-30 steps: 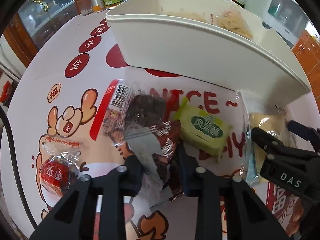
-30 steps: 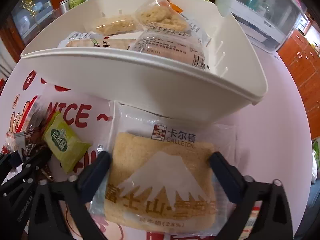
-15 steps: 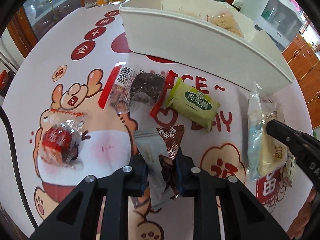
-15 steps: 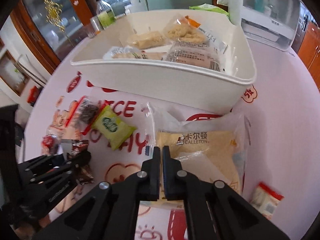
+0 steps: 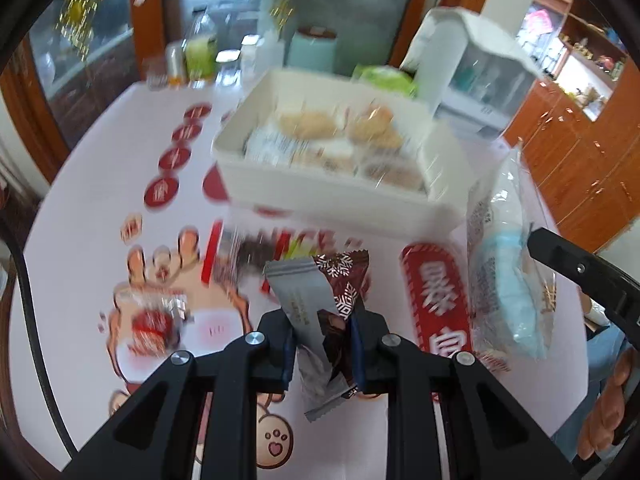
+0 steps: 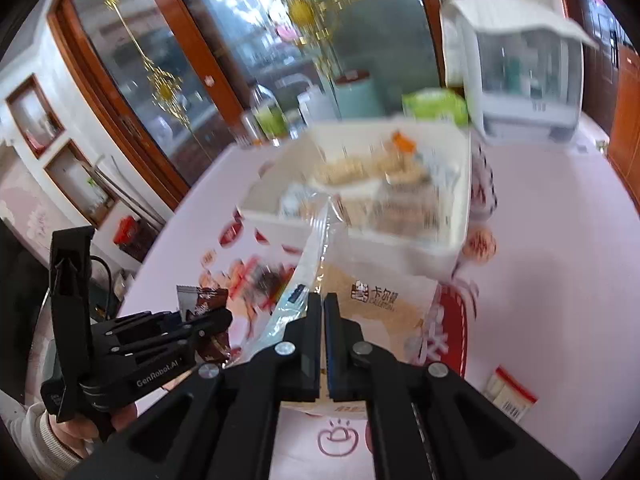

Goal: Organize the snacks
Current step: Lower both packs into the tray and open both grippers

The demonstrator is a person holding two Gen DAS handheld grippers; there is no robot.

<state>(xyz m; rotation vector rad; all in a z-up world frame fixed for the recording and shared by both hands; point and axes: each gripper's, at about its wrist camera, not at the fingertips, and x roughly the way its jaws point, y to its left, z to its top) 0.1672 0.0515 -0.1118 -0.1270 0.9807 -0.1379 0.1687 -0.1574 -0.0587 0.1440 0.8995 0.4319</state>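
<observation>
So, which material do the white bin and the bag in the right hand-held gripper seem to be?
White bin: likely rigid plastic, smooth, matte, uniform walls. Bread bag in the right hand-held gripper: thin clear plastic film, glossy and crinkled, with the contents showing through.

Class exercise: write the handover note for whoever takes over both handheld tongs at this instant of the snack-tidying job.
Left tongs: shut on two small packets, one grey, one brown, lifted off the table.
Right tongs: shut on the bagged toast, also raised.
White bin: ahead of both, already holding several wrapped snacks.
Left on the tablecloth: a red-edged packet, a red-wrapped sweet, and a small packet to the right.
Next, probably: drop both loads in the bin, then collect the rest.
</observation>
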